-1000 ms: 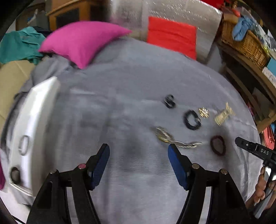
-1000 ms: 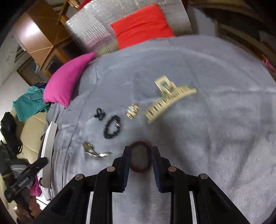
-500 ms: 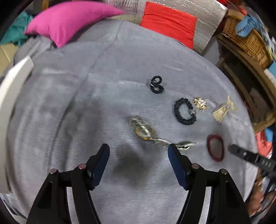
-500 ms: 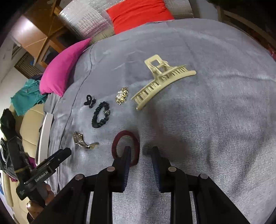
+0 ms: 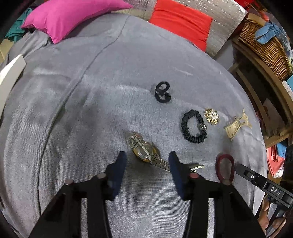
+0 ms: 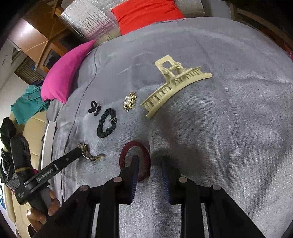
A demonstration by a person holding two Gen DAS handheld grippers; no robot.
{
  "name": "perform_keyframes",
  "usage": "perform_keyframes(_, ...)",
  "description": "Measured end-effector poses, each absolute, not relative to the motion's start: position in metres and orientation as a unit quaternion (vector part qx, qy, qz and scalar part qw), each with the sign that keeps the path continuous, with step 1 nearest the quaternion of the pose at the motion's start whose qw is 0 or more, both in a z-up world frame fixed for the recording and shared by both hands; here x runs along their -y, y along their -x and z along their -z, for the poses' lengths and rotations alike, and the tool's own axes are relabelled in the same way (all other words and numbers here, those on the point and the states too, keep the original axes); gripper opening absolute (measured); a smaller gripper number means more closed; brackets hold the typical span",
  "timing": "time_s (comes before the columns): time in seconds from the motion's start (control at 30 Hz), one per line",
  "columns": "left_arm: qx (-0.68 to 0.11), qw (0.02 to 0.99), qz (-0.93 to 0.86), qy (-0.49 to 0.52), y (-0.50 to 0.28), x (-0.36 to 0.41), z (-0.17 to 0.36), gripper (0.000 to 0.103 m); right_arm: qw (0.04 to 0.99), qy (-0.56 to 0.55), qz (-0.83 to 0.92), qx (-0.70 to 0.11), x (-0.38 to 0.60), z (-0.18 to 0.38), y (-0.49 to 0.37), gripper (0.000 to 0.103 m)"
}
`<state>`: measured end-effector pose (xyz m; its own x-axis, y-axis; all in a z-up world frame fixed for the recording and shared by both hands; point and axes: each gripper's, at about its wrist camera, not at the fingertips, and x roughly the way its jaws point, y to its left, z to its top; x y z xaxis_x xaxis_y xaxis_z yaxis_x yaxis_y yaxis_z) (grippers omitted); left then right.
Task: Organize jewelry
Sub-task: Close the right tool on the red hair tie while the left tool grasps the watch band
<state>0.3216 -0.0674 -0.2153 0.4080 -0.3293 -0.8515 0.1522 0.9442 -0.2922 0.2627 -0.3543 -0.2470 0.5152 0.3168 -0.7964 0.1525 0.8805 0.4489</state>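
left tool (image 5: 147, 165) lower now, closing round watch (image 5: 144, 151) (no contact yet)

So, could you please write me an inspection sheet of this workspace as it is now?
Surface: grey bedspread, slightly wrinkled.
Job's things: watch, dark red hair tie, black scrunchie, small black hair tie, gold brooch, cream hair clip; all lying flat, apart.
Clutter: white tray at the bed's edge.
Grippers: left claw closing around the watch, not pressing yet; right claw partly open, one finger inside the red tie's loop.
Cables: nothing seen.
Surroundings: pink pillow, red pillow, wicker basket.
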Motion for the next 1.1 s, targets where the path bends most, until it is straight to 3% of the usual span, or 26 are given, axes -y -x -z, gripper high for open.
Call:
perform_keyframes(0.43, -0.529, 0.829, 0.156, 0.091, -0.325, 0.069, 0.221, 0.045, 0.853, -0.173, -0.026, -0.491, 0.329, 0.252, -0.269, 0.026)
perform_keyframes(0.5, -0.526, 0.832, 0.154, 0.087, -0.324, 0.069, 0.221, 0.03, 0.859, -0.15, -0.018, -0.489, 0.322, 0.251, -0.269, 0.022)
perform_keyframes(0.57, -0.522, 0.835, 0.154, 0.085, -0.323, 0.068, 0.221, 0.018, 0.862, -0.142, -0.012, -0.487, 0.321, 0.25, -0.269, 0.011)
perform_keyframes(0.67, -0.513, 0.838, 0.163, 0.084, -0.321, 0.069, 0.218, 0.008, 0.864, -0.144, -0.011, -0.482, 0.323, 0.248, -0.268, 0.009)
perform_keyframes(1.1, -0.434, 0.873, 0.212, 0.059, -0.302, 0.076, 0.178, 0.006, 0.881, -0.172, -0.018, -0.441, 0.333, 0.228, -0.26, 0.009)
